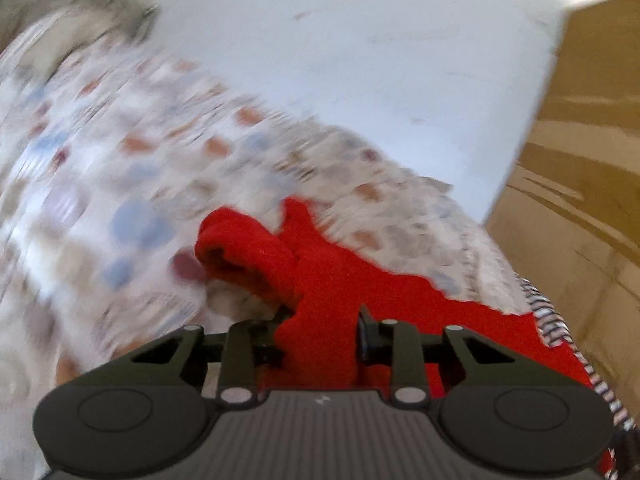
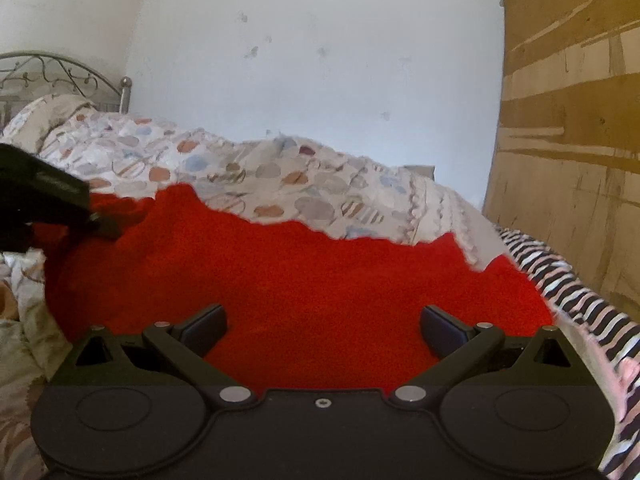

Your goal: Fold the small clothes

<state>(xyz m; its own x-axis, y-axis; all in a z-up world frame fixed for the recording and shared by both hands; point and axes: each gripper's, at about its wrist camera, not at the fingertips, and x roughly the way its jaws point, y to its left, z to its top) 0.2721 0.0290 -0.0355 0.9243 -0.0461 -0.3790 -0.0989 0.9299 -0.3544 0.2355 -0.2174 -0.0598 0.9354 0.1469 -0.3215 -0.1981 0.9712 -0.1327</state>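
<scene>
Bed with patterned quilt (image 2: 280,176): one, carrying everything. Striped black-and-white fabric (image 2: 576,292): one piece, at the bed's right edge. Red fleece garment (image 2: 304,280): one, lying mostly spread on the quilt; folding looks barely begun, most folds left. Grippers: two. Left gripper (image 1: 320,320) clamped on a bunched edge of the garment, view blurred. Right gripper (image 2: 322,326) spread wide over the cloth, gripping nothing.

Red fleece garment (image 2: 304,280), partly bunched
</scene>
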